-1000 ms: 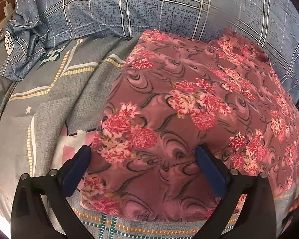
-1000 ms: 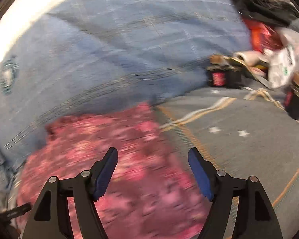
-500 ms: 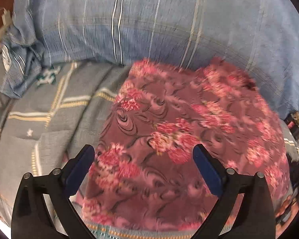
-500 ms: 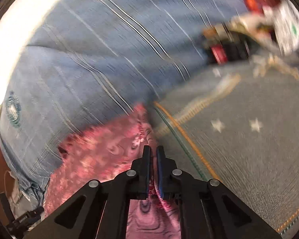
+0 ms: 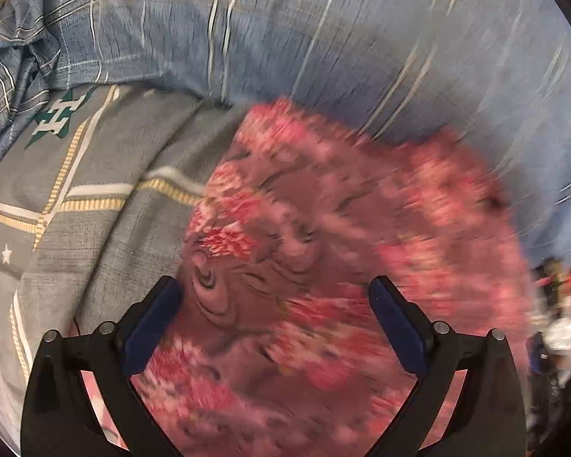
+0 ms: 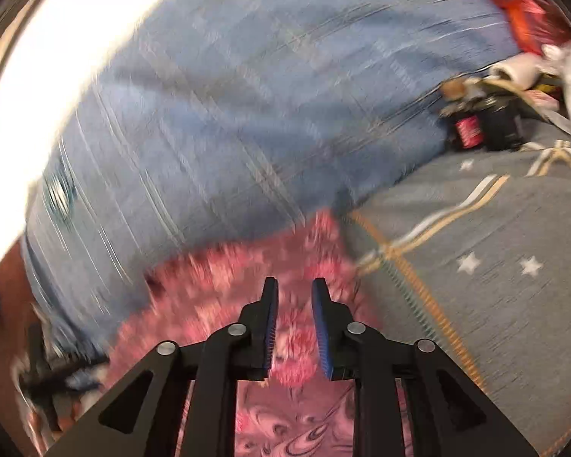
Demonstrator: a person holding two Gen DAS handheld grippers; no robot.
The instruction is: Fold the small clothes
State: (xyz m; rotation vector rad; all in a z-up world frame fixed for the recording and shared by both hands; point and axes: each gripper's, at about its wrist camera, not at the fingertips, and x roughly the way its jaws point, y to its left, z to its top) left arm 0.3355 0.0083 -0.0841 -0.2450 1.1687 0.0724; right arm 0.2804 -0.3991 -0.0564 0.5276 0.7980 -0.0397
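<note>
The right claw [image 6: 292, 302] was opening, empty, over the floral garment [image 6: 217, 285] at lower centre, apparently releasing it, while the left claw [image 5: 274, 302] hovered wide open above the cloth.

Only legible sign: green-white "H" on star, on grey bedsheet [image 5: 102, 205]; other labels too blurred.

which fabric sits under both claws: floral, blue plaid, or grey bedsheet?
The pink floral cloth, red flowers on mauve. The blue plaid fabric lies beyond it; the grey starred bedsheet beside it.
</note>
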